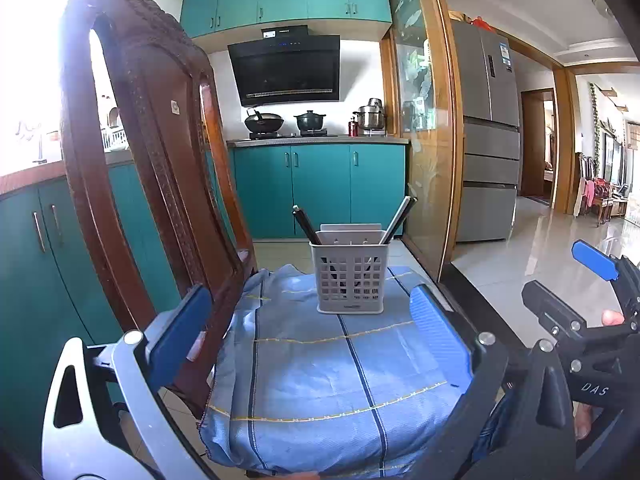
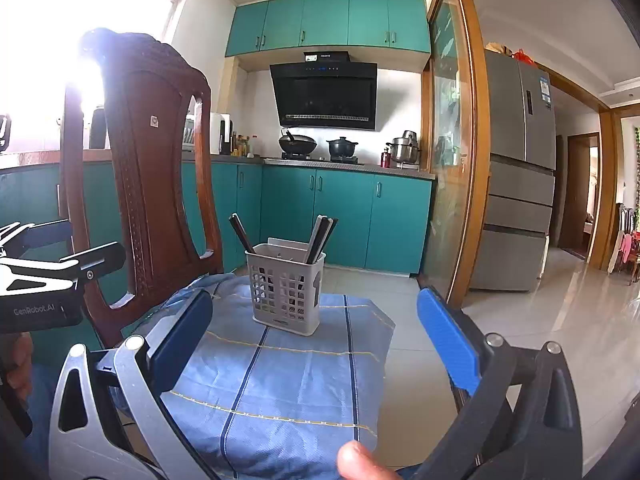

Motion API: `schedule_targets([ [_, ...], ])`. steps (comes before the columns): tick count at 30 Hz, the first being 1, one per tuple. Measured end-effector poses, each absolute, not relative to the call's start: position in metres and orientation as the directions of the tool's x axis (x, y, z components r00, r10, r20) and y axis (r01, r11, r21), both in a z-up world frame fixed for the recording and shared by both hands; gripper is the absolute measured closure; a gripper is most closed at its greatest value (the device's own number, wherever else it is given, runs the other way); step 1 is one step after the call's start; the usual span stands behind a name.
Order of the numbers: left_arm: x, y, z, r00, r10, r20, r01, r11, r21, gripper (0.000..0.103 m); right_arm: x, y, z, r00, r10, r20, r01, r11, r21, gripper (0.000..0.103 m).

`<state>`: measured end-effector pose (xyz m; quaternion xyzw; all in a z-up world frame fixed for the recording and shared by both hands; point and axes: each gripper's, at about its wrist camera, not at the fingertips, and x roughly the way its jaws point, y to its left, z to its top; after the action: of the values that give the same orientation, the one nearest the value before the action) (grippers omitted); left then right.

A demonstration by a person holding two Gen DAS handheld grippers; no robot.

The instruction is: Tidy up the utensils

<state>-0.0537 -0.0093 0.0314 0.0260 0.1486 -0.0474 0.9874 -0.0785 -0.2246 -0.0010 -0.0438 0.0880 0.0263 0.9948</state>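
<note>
Both claws, left (image 1: 310, 334) and right (image 2: 316, 336), hang wide open and empty before a utensil basket (image 1: 349, 276).
Chopsticks (image 1: 306, 224) lean inside it; its spot mid-cloth (image 1: 320, 380) likely keeps it within both claws' reach.

Teal cabinets (image 1: 320, 188), carved wooden chair (image 1: 160, 160), glossy tiled floor (image 2: 560, 320).

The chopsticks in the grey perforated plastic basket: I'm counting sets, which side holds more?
The right-leaning bundle holds several dark sticks; the left-leaning one looks like fewer, in the grey basket.

Home kitchen: teal cabinets (image 2: 332, 208), range hood (image 2: 324, 96), fridge (image 2: 516, 168).
</note>
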Motion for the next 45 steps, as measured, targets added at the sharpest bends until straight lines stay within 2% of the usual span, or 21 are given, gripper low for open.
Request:
schedule_targets([
  [45, -0.053, -0.035, 0.026, 0.938, -0.117, -0.327, 0.137, 0.99, 0.039, 0.004, -0.076, -0.23, -0.013, 0.979, 0.041, -0.201, -0.058, 0.995, -0.08, 0.003],
])
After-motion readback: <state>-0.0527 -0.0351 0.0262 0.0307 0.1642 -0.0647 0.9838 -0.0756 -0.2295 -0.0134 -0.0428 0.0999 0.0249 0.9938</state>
